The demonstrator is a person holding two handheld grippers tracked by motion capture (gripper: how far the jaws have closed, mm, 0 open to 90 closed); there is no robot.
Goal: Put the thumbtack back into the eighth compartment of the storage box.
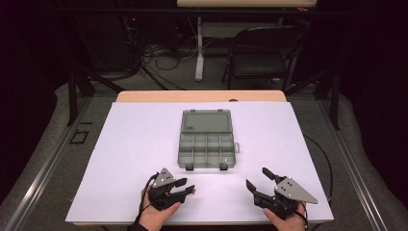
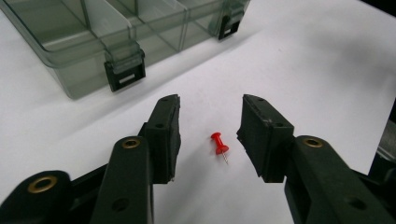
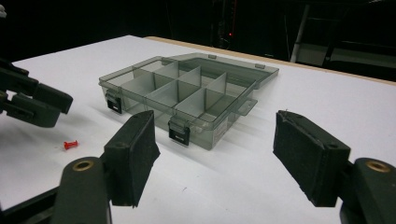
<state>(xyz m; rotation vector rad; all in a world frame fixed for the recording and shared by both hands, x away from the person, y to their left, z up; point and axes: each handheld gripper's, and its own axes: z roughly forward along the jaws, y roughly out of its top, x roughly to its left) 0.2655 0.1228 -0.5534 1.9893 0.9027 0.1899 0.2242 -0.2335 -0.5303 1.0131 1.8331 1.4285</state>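
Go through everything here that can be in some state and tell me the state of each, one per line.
Clear grey plastic compartment box: lid open, compartments empty.
Red push pin: lying on its side on the white sheet, untouched.
Left gripper: fingers apart either side of the pin.
Right gripper: open, holding nothing.

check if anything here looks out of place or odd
One thing: a red pushpin lies loose on its side on the white table cover, outside the open compartment box, whose visible sections look empty. It sits between the open jaws of the left tool, untouched. The box itself sits square and looks undamaged.
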